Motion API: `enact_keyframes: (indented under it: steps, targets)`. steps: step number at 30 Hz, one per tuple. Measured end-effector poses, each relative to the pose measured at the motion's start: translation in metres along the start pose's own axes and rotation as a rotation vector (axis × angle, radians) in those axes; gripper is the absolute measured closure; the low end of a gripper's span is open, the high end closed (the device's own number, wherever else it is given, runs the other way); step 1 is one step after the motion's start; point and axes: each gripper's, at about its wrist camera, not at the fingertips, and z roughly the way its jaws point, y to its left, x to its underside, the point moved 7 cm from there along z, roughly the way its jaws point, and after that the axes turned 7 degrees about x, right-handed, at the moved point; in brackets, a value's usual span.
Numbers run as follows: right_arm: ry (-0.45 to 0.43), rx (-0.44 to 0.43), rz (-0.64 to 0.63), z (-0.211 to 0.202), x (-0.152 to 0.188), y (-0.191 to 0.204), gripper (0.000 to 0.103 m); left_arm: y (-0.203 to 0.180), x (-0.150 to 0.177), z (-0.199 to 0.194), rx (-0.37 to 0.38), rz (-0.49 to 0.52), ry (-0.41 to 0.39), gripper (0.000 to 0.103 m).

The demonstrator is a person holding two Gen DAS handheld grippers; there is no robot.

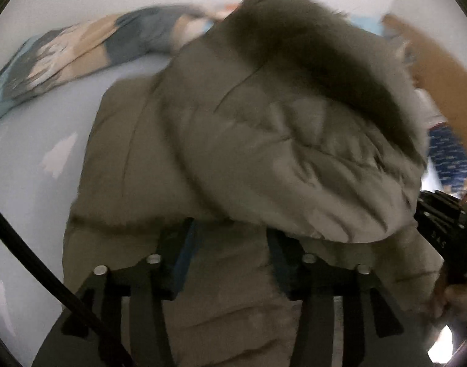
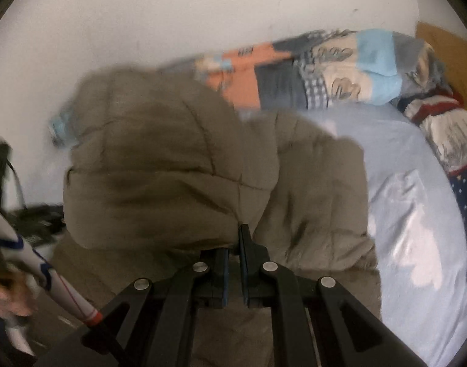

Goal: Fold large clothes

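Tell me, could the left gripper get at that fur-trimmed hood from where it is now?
Probably yes. The hood lies on top of the coat just ahead of the left gripper, whose fingers stand apart with coat fabric between them. Nothing lies over the hood.

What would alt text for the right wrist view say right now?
The right gripper, jaws nearly together, pinches a fold of a puffy olive-brown quilted jacket lying bunched on a pale blue bed sheet. A patchwork blanket lies behind it along a white wall; the picture is motion-blurred.
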Motion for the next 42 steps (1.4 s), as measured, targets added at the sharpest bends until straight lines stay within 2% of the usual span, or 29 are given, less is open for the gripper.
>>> enact_keyframes:
  steps: [2, 6, 8, 10, 15, 16, 18, 22, 26, 29, 35, 39, 42]
  targets:
    - [0.043, 0.037, -0.014, 0.026, 0.016, 0.004, 0.096, 0.005, 0.012, 0.004, 0.001, -0.039, 0.028, 0.057]
    - [0.041, 0.061, -0.032, 0.033, 0.018, 0.006, 0.094, 0.002, 0.025, -0.018, 0.016, -0.041, -0.001, 0.056]
    - [0.066, 0.038, -0.007, 0.028, 0.021, 0.001, 0.087, 0.002, 0.029, -0.033, 0.009, -0.034, -0.022, 0.054]
    - [0.092, 0.011, 0.023, 0.021, 0.027, -0.005, 0.069, 0.0, 0.032, -0.046, 0.021, -0.032, -0.046, 0.053]
    - [0.077, -0.009, 0.024, -0.024, 0.038, -0.013, 0.065, 0.001, 0.011, -0.072, -0.014, 0.017, -0.128, 0.049]
    - [0.065, -0.01, 0.038, -0.033, 0.038, -0.017, 0.06, 0.003, 0.006, -0.074, -0.016, 0.016, -0.144, 0.049]
    - [0.037, -0.026, 0.096, -0.053, 0.033, -0.027, 0.054, 0.002, -0.004, -0.079, 0.007, 0.0, -0.168, 0.048]
    - [-0.022, -0.099, 0.212, -0.076, 0.009, -0.03, 0.052, 0.003, -0.021, -0.079, 0.009, -0.008, -0.194, 0.048]
    - [-0.073, -0.14, 0.242, -0.082, -0.021, -0.015, 0.05, 0.005, -0.038, -0.078, -0.001, 0.003, -0.223, 0.044]
    - [-0.097, -0.139, 0.237, -0.072, -0.05, -0.001, 0.05, 0.008, -0.045, -0.071, -0.013, -0.01, -0.242, 0.035]
    - [-0.119, -0.151, 0.236, -0.034, -0.093, 0.029, 0.049, 0.016, -0.071, -0.039, -0.04, -0.014, -0.259, 0.035]
    - [-0.064, -0.116, 0.226, 0.005, -0.092, 0.025, 0.049, 0.03, -0.068, -0.001, -0.068, -0.022, -0.18, 0.035]
    - [0.038, -0.096, 0.173, 0.039, -0.073, 0.027, 0.046, 0.039, -0.058, 0.023, -0.086, -0.034, -0.115, 0.03]
